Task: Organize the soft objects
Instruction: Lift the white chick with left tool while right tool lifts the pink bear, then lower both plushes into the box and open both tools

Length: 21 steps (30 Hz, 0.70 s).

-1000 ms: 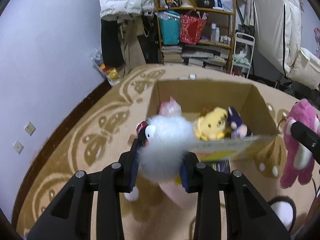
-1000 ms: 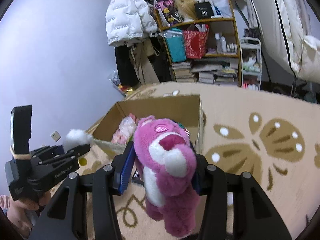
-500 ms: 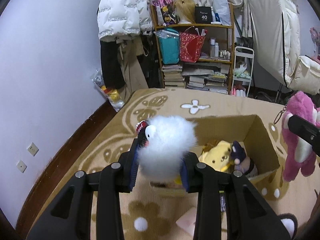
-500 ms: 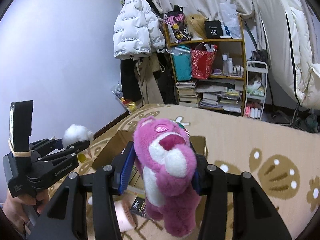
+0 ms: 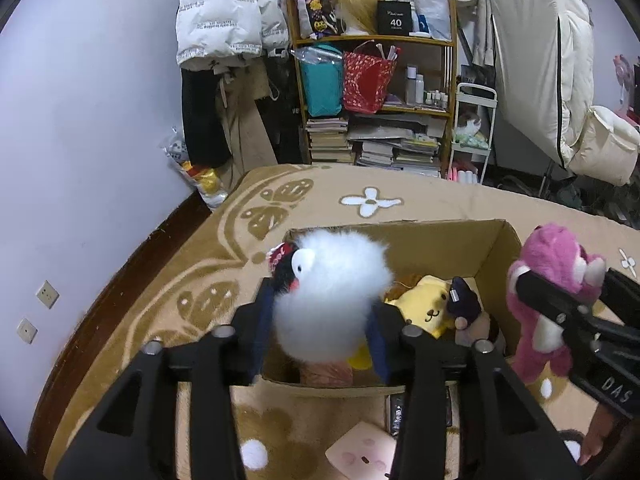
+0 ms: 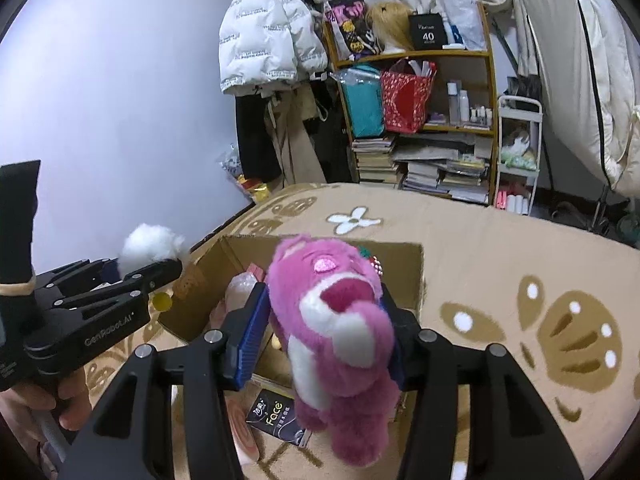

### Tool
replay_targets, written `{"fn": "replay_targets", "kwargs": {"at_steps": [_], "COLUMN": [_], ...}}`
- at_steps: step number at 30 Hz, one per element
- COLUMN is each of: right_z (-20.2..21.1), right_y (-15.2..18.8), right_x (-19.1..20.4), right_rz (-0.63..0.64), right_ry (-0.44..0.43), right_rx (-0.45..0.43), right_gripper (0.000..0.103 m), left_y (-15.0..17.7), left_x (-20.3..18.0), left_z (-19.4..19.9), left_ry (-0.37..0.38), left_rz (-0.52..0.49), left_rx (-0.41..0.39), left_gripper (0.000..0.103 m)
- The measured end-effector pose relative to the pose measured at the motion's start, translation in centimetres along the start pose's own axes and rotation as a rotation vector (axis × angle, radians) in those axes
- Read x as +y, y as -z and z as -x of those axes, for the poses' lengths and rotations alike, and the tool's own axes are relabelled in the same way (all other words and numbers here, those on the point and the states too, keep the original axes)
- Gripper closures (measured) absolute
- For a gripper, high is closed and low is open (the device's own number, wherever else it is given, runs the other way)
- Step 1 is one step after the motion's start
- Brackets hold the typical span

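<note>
Inside the box (image 5: 496, 240), only the left view shows a yellow plush (image 5: 426, 306).

We see a fluffy white plush (image 5: 332, 300) at frame centre and a pink bear plush (image 6: 340, 320), both upright above the open cardboard box (image 5: 496, 248) holding a yellow plush (image 5: 424, 304).

A lived-in room in a home, likely a bedroom. A wooden shelf (image 5: 374, 92) is crammed with bags, bottles and stacked books (image 5: 380, 148), a white puffer jacket (image 5: 228, 12) hangs by the wall, pale bedding (image 5: 560, 80) is piled at the right, and a tan patterned carpet (image 5: 280, 208) covers the floor.
</note>
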State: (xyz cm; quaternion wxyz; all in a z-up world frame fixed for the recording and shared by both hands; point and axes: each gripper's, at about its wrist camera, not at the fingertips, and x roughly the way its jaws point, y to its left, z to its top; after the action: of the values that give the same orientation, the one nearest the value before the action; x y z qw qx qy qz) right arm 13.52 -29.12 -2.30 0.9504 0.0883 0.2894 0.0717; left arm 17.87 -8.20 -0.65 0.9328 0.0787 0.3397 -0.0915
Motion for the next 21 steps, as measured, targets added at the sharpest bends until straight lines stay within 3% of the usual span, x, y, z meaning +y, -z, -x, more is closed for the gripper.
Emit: {"fn": "replay_targets", "kwargs": {"at_steps": [2, 4, 5, 10, 21], "right_z": [-0.6, -0.9, -0.9, -0.4, 0.9], "right_y": [0.2, 0.5, 0.8, 1.1, 1.7], "right_x": [-0.3, -0.4, -0.5, -0.9, -1.4], "right_rz": [-0.006, -0.016, -0.022, -0.036, -0.080], "right_ry": [0.002, 0.006, 0.005, 0.012, 0.016], "right_rx": [0.012, 0.022, 0.022, 0.011, -0.004], "right_gripper": [0.042, 0.030, 0.020, 0.000, 0.000], "left_y": [0.2, 0.5, 0.6, 1.1, 1.5], "left_x": [0.2, 0.3, 0.5, 1.2, 1.8], "left_z": [0.0, -0.1, -0.2, -0.5, 0.7], "left_ry": [-0.018, -0.036, -0.046, -0.060, -0.092], "left_rz": [0.009, 0.013, 0.015, 0.054, 0.039], "left_rx": [-0.004, -0.002, 0.005, 0.040, 0.060], "left_gripper": [0.034, 0.023, 0.020, 0.005, 0.002]}}
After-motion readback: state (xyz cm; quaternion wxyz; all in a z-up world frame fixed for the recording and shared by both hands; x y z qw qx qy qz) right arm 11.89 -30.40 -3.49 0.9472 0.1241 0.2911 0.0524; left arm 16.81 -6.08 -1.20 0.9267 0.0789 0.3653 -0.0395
